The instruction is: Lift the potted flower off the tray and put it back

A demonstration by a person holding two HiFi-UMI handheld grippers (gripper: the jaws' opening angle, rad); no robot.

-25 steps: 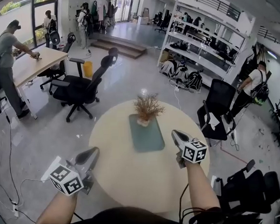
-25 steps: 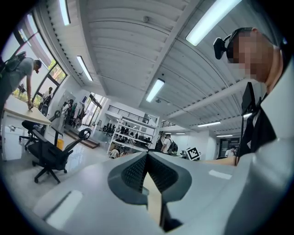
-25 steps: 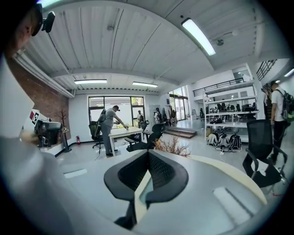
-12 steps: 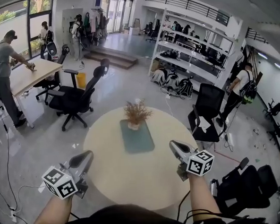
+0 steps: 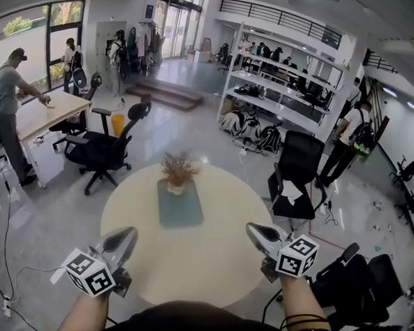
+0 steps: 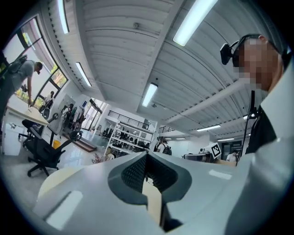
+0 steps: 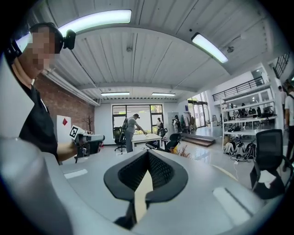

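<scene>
The potted flower (image 5: 176,176) stands upright on the tray (image 5: 182,210), at the tray's far end. It is a small pale pot with a bushy tuft of dry brown sprigs. The grey-green tray lies flat on the far half of the round cream table (image 5: 199,267), with its long sides running from the middle toward the far edge.

Both claws hover at the near side, apart from the tray and touching nothing. The left claw (image 5: 127,233) hangs over the near-left edge of the table, with its marker cube toward the person. Its own view shows the left claw (image 6: 147,154) closed, pads meeting at the tip with nothing between them. The right claw (image 5: 251,228) hangs over the near-right edge. Its view shows the right claw (image 7: 148,154) closed and empty as well (only a sliver of cream tabletop shows through the gap behind the pads). The same view catches the left claw (image 7: 89,140) off to the side, held out level in the person's hand.

Beyond the table's far-left edge stands a black office chair (image 5: 101,148) on the glossy floor. Further left, a person (image 5: 8,110) bends over a wooden desk (image 5: 46,111). A white shelving rack (image 5: 279,87) runs along the far right.
</scene>
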